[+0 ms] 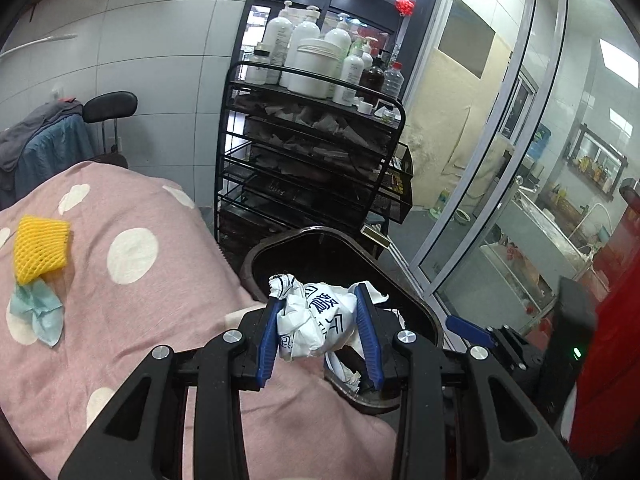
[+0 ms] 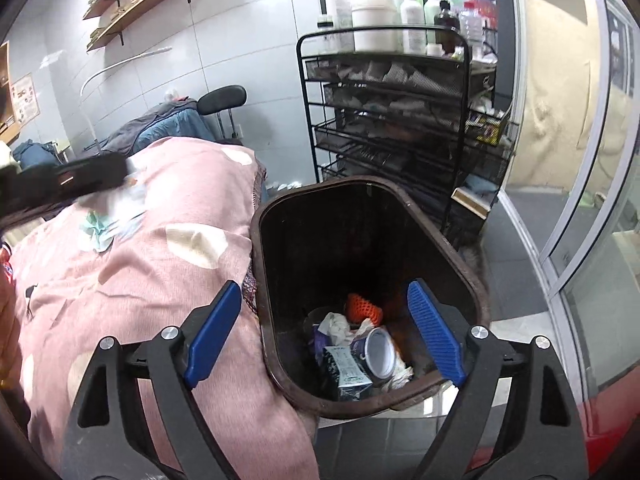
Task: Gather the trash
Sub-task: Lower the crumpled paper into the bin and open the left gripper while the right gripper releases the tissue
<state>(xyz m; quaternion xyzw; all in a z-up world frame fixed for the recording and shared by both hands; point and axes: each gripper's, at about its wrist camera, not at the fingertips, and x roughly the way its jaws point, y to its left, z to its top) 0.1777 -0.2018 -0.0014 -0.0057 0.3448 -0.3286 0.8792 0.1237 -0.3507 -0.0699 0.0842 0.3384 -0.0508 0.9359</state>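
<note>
1. The left gripper clamps a crumpled white paper with dark blue print, unreadable, above the brown bin's near rim
2. The right gripper stands wide apart, empty, over the bin
3. Yellow foam net lies on the pink bedspread's left edge
4. A carton in the bin has illegible labelling

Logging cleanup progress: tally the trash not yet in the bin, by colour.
White crumpled wrapper, held in the left gripper: 1
Yellow foam net, on the bedspread: 1
Teal tissue, on the bedspread: 1
Total: 3
</note>
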